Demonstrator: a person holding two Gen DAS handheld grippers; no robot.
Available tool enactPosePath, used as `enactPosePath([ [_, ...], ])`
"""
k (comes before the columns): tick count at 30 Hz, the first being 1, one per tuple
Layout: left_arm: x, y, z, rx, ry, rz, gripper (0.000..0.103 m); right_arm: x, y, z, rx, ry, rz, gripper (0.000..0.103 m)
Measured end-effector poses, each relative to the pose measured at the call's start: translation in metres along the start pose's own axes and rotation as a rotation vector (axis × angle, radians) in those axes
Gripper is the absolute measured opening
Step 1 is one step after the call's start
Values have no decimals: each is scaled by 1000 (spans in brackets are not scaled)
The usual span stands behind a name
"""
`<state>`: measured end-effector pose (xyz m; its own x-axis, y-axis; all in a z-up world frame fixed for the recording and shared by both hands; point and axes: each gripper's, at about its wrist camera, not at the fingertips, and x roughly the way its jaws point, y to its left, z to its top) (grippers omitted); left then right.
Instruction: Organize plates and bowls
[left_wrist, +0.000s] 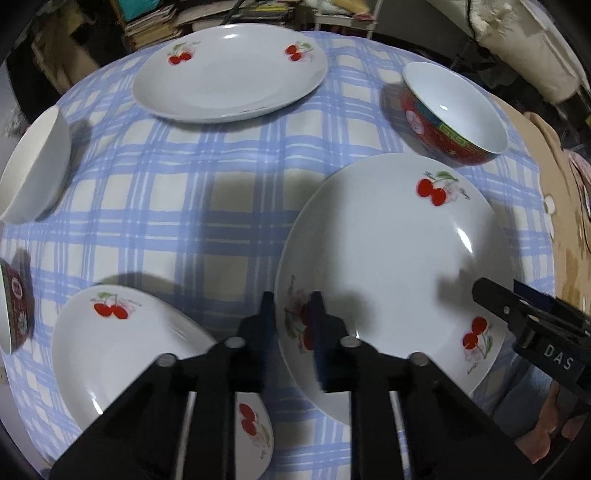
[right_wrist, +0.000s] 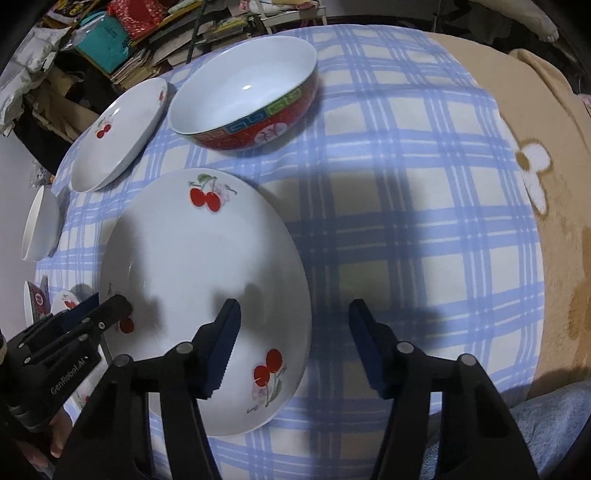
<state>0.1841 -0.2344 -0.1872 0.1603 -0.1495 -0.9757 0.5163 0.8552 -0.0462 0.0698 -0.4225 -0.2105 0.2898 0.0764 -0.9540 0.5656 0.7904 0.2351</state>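
Checked cloth (left_wrist: 221, 206) covers the table; left gripper (left_wrist: 291, 306) pinches the near plate (left_wrist: 388, 258) rim at lower centre, right gripper (right_wrist: 293, 314) spread astride its other rim, not yet gripping; next it must close, then both lift

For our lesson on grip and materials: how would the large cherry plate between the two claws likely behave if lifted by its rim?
The large cherry plate looks glazed and glossy, so probably slippery. It seems rigid ceramic: likely breakable if dropped. The left claw straddles its rim, so it may tilt when raised from one edge.

Blue plaid tablecloth (left_wrist: 221, 206), tan flower blanket (right_wrist: 535, 177), stacked books (left_wrist: 155, 22) behind, dim bkgd.
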Motion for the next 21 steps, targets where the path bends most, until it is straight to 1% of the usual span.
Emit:
enactPosePath([
  [2,1,5,1,-32,4,-26,14,0,1,0,1,-6,-2,62],
  [3,2,8,0,-42,7,-36,14,-1,2,0,-4,-7,-5,59],
  [4,3,10,1,-49,12,-47,14,0,3,0,-10,-6,-8,50],
  [5,3,12,1,-51,16,-51,14,1,4,0,-16,-4,-10,43],
  [9,4,15,3,-41,21,-40,15,3,8,1,-34,-3,-5,31],
  [10,5,14,4,-32,19,-33,15,4,8,1,-34,-2,0,24],
  [11,5,13,3,-19,17,-24,15,5,8,2,-34,-1,-3,22],
  [15,5,6,5,11,18,-12,15,5,7,3,-30,-2,7,22],
  [18,0,-1,4,64,6,-5,15,5,5,3,-18,-7,20,21],
  [21,-6,-7,4,82,-1,-5,15,1,3,6,-6,-27,21,21],
])
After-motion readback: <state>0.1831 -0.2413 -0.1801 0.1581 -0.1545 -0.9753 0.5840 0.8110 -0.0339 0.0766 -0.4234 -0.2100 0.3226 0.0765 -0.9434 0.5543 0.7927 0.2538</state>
